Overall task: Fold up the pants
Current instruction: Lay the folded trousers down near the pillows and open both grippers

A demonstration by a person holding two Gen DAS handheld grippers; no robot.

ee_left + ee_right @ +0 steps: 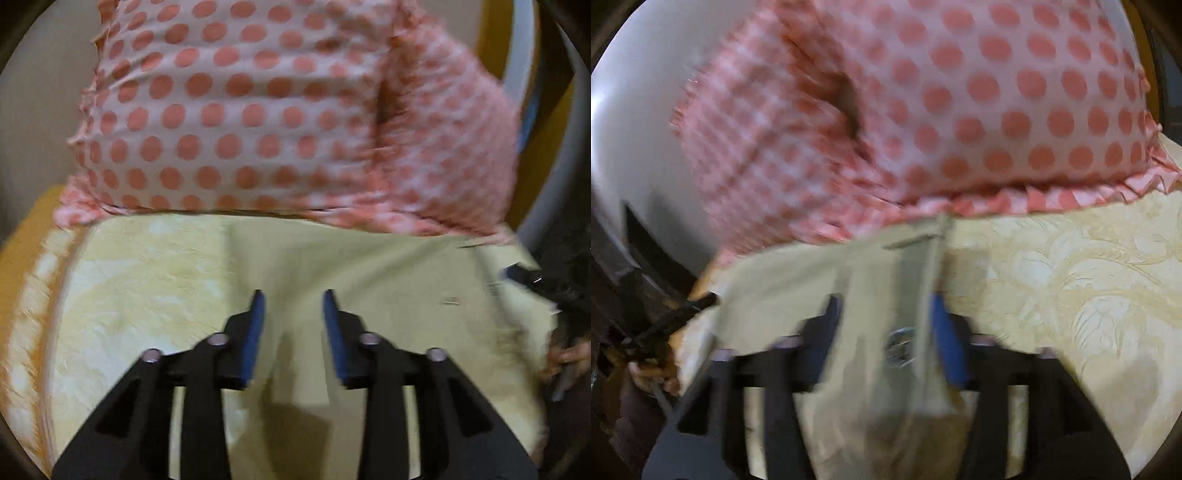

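Pale khaki pants (332, 266) lie spread on a cream patterned bedspread (129, 280). My left gripper (293, 306) is open and empty, its blue-padded fingers just above the pants fabric. In the right wrist view a waistband part of the pants (886, 332), with a metal button, lies between the fingers of my right gripper (886, 314). The view is blurred, and whether the fingers pinch the fabric cannot be told. The right gripper's tip also shows at the right edge of the left wrist view (532, 277).
A pink pillow with coral polka dots (258, 110) stands right behind the pants, against a white wall (635, 110). The bedspread's floral pattern (1071, 280) extends to the right. A hand (653, 365) holds the left gripper at the bed's left edge.
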